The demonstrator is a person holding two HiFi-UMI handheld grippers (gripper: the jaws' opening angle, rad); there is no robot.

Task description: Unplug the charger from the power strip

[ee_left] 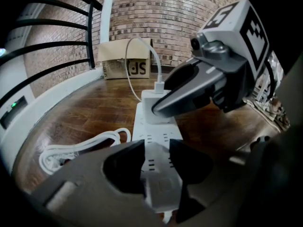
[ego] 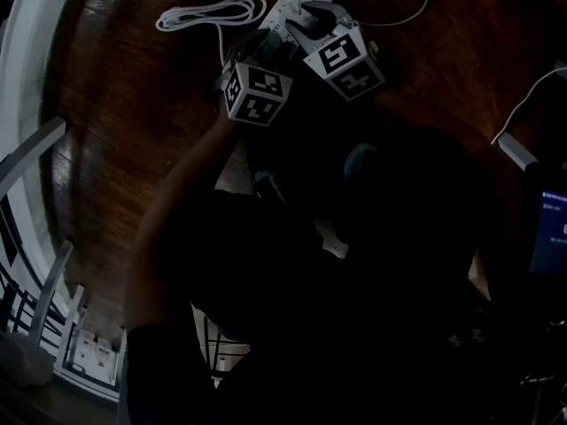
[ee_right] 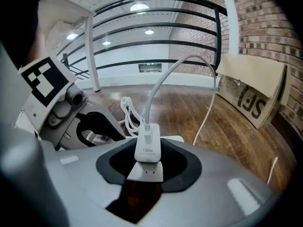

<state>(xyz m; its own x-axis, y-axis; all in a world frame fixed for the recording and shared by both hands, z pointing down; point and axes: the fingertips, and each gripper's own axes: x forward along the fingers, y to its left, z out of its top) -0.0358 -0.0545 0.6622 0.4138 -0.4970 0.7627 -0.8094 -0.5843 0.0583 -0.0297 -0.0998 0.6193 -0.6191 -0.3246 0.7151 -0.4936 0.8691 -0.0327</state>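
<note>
Left of the power strip (ee_left: 156, 135) lies a coiled white cord (ee_left: 71, 151). The strip runs lengthwise away from the left gripper (ee_left: 156, 146), whose widely spread jaws press on both sides of the strip's near end. Toward the strip's far end the charger (ee_left: 147, 105) stands upright on it, long axis vertical, its cable (ee_right: 163, 82) leaving the top. The right gripper (ee_right: 148, 151) clamps the charger's two sides, jaws narrower.
</note>
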